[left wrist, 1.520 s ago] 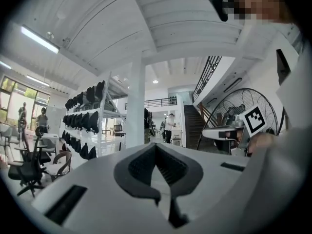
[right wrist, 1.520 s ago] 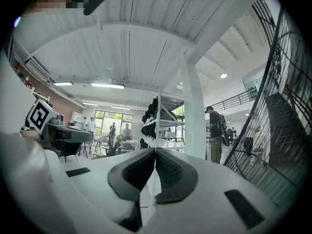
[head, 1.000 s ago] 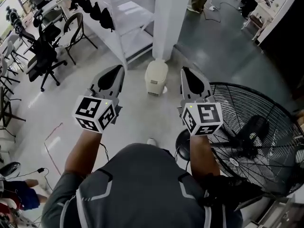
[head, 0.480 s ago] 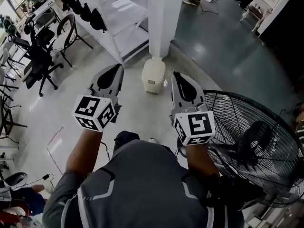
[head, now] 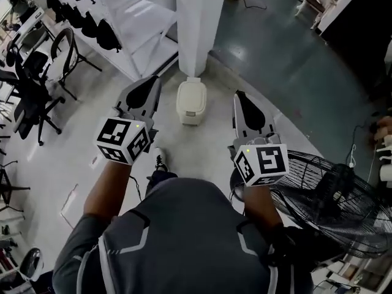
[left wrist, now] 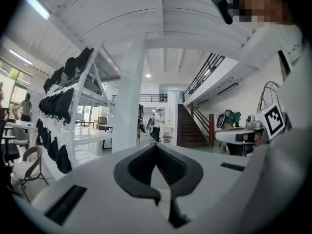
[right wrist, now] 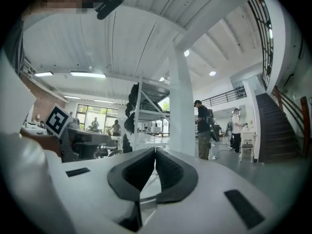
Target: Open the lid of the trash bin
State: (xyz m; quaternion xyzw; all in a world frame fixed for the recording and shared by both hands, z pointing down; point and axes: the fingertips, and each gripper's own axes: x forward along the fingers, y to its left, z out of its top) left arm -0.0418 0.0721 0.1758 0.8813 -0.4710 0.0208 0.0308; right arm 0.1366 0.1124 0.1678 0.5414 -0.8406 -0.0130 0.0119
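A small cream trash bin [head: 190, 101] stands on the floor at the foot of a white pillar, its lid down. In the head view both grippers are held out in front of the person, above the floor and short of the bin. The left gripper [head: 151, 82] points just left of the bin, the right gripper [head: 240, 96] to its right. Neither touches it. In the left gripper view the left gripper [left wrist: 156, 145] has its tips together on nothing. The right gripper [right wrist: 155, 150] looks the same in its own view. The bin is outside both gripper views.
The white pillar [head: 199, 23] rises right behind the bin. A white shelf rack [head: 136, 18] hung with dark items stands to its left. A large black floor fan [head: 334, 207] lies at the lower right. Office chairs [head: 29, 94] stand at the left. People [right wrist: 204, 129] stand in the distance.
The person has stepped toward the bin; pillar and bin sit nearer and more to the left, the fan has slid to the lower right. Both grippers stay shut and held out.
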